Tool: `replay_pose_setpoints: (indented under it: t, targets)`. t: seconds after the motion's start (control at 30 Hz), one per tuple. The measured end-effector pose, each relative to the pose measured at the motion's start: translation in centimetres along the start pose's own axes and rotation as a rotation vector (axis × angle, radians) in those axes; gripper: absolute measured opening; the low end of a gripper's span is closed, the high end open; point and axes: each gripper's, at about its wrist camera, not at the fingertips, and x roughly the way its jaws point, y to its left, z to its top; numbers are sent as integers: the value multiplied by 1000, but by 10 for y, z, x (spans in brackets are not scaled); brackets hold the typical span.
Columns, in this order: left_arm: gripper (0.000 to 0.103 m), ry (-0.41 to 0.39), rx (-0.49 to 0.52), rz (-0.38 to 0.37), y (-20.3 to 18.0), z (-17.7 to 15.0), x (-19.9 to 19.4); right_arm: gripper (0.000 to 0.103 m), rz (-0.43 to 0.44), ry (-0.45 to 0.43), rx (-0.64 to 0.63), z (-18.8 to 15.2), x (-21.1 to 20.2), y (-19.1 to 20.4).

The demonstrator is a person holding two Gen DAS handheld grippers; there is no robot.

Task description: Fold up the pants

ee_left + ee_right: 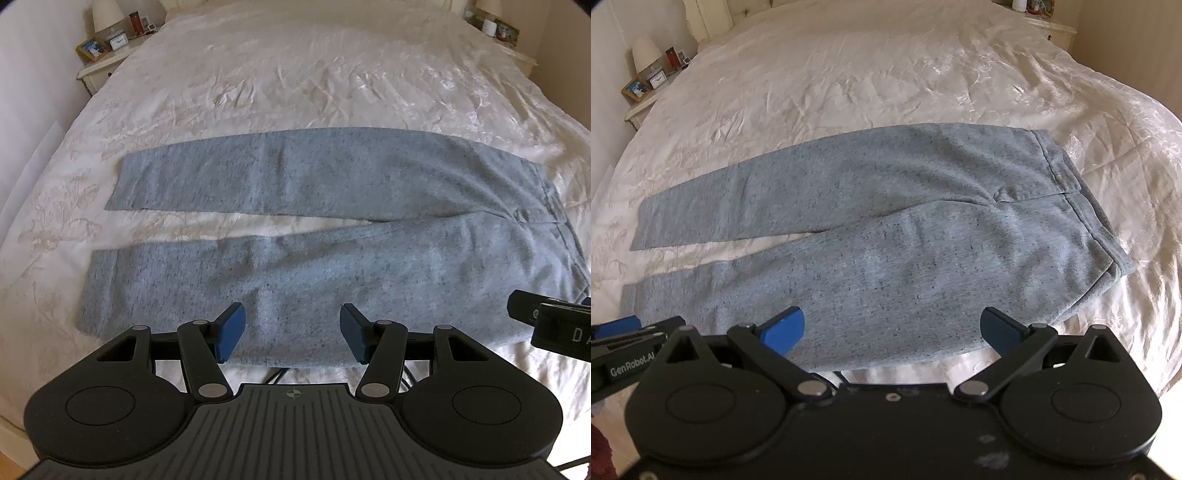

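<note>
Grey speckled pants [332, 229] lie flat on the white bedspread [295, 74], legs spread to the left, waistband at the right. My left gripper [291, 332] hovers open above the near leg close to its front edge, blue pads [231, 328] apart with nothing between them. In the right wrist view the same pants [886, 240] fill the middle, waistband [1082, 206] at the right. My right gripper [892, 328] is open over the near hip area, touching no cloth. The right gripper's body [554, 325] shows at the left view's right edge.
A bedside table [107, 55] with a lamp, a clock and a picture frame stands at the back left. Another bedside table [502, 33] is at the back right. The bedspread [886, 74] stretches wide beyond the pants. The left gripper's body [620, 354] shows at the left edge.
</note>
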Motion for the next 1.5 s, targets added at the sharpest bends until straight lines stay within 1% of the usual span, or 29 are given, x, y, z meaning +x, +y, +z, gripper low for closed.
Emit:
replay_pose_setpoints:
  t: [0.37,0.53,0.63,0.73,0.93,1.07,1.13,1.23,1.33,1.43,1.5]
  targets:
    - [55,9,-11,14,4,2,3,103,25,5,-23,4,5,5]
    - [55,8,0,22,5,6,2,103,65,-16,-32,7,3,5]
    - [55,0,19,32,6,13,0,102,86,-59,-36,11,-2,5]
    - [55,-9,23,42,9,25,-3,102,99,-139,-43,21,-11,4]
    - [55,-27,39,50,14,59,-11,103,107,-325,-101,53,-36,4]
    - [55,-53,56,56,17,86,-14,103,143,-404,-146,85,-48,5]
    - [55,-63,56,53,19,101,-12,103,144,-435,-173,104,-50,7]
    - [55,-82,63,58,22,120,-5,103,135,-514,-231,125,-46,13]
    - [55,-94,43,60,27,136,10,103,126,-519,-303,150,-28,23]
    - [55,-64,10,49,34,147,31,103,148,-488,-385,169,4,32]
    - [55,-52,-12,56,40,153,47,103,162,-453,-436,180,32,40]
